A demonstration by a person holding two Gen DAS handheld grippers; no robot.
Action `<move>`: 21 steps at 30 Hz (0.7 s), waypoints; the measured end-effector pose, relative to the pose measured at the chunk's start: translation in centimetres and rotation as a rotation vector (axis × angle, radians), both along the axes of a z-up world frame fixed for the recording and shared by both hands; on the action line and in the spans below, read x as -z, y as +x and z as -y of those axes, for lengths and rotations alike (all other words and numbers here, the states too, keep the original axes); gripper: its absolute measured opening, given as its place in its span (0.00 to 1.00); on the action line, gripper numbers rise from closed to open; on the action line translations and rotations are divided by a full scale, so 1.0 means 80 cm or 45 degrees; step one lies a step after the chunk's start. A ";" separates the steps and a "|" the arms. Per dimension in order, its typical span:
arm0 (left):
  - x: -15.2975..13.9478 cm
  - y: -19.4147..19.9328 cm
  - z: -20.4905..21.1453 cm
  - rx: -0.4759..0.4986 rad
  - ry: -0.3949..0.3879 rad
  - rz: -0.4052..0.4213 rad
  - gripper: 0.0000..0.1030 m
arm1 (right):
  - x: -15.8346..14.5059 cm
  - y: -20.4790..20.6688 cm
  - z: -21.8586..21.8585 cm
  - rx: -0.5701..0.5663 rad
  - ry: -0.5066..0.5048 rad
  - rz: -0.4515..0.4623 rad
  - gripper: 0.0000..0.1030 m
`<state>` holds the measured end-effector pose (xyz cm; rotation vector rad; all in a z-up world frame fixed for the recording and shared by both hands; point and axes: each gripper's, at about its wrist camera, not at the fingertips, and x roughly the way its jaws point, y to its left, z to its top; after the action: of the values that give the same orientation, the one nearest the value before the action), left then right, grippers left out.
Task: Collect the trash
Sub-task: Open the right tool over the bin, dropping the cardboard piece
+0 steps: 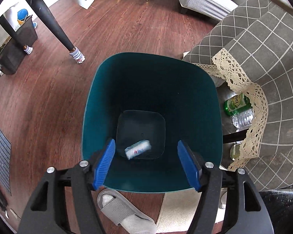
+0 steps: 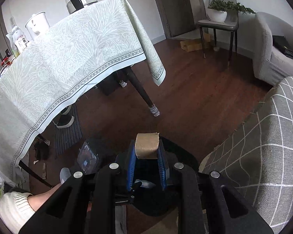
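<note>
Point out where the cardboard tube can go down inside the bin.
The teal bin has a bare dark floor beyond the white wrapped packet, toward its far wall. The near part, around the packet, is taken. The cardboard tube sits gripped in the right tool.

The left hand-held gripper [image 1: 146, 163] points down into a teal bin [image 1: 99, 101], its blue fingers [image 1: 104, 164] spread apart with nothing between them. A small white packet [image 1: 137, 149] (blurred, with a red and blue mark) is at the bottom of the bin. The bin stands on a wooden floor [image 1: 127, 35]. To the right, a green bottle [image 1: 236, 105] and a clear bottle [image 1: 243, 119] lie under a lace-edged grey checked cloth [image 1: 263, 48]. A foot in a grey slipper [image 1: 123, 212] shows below the bin.
</note>
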<state>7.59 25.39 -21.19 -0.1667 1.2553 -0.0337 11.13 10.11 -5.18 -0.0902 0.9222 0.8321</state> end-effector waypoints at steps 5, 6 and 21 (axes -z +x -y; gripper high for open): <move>-0.021 -0.005 -0.013 -0.020 -0.015 0.069 0.70 | 0.028 0.009 -0.018 0.011 -0.071 -0.025 0.21; -0.027 -0.006 -0.016 -0.025 -0.017 0.085 0.70 | 0.034 0.010 -0.021 0.012 -0.087 -0.029 0.21; -0.137 -0.021 -0.041 -0.035 -0.003 0.337 0.68 | 0.125 0.035 -0.060 -0.001 -0.265 -0.167 0.21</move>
<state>5.95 28.67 -10.23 -0.1758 0.9890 -0.0326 13.91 14.89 -15.15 -0.2187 1.1310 0.7468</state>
